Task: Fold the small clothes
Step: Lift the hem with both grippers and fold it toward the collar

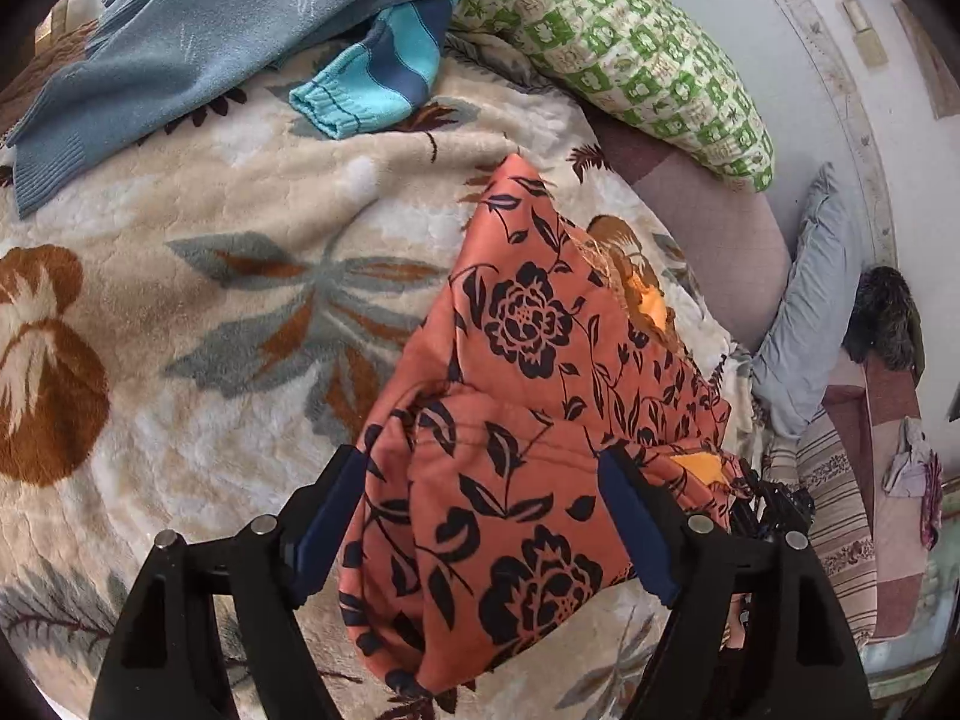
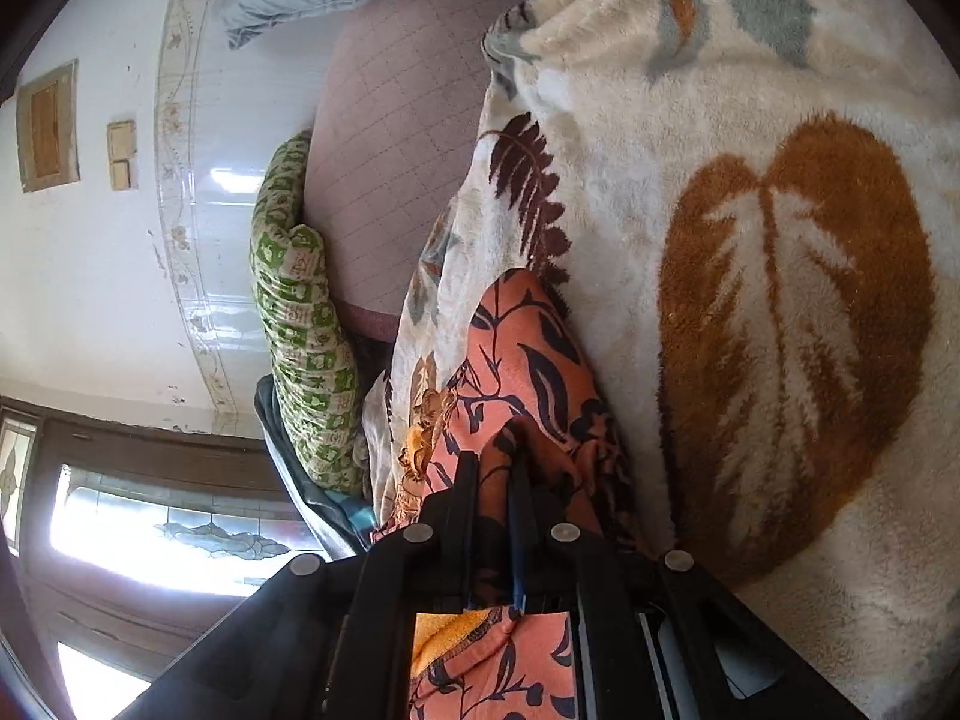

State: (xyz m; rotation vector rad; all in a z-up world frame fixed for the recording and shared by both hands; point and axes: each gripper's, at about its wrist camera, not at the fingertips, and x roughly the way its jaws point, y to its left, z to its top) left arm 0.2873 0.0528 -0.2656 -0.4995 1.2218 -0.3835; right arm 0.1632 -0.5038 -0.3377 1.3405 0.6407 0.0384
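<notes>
Two hand-held grippers worked over a plush cream blanket (image 1: 252,192) printed with brown and grey leaves, which covered the bed. Between them lay an orange garment (image 1: 528,396) patterned with black flowers, bunched on the blanket near its edge. The left gripper (image 1: 480,516) stood with its blue-padded jaws wide apart, the cloth lying between them but not pinched. The right gripper (image 2: 495,468) was clamped tight on a fold of the same orange garment (image 2: 522,360), part of which spilled back under its frame. At the far side of the blanket lay a grey-blue sweater (image 1: 180,42) and a turquoise striped knit sleeve (image 1: 372,78). A green-and-white checked pillow (image 1: 636,54) rested against a pale tiled wall (image 1: 804,30) trimmed with a floral border, beside a bare pinkish quilted mattress (image 1: 708,222) and a grey pillow (image 1: 810,300). In the right wrist view, a dark wooden door with patterned glass (image 2: 180,534) let in bright daylight.
</notes>
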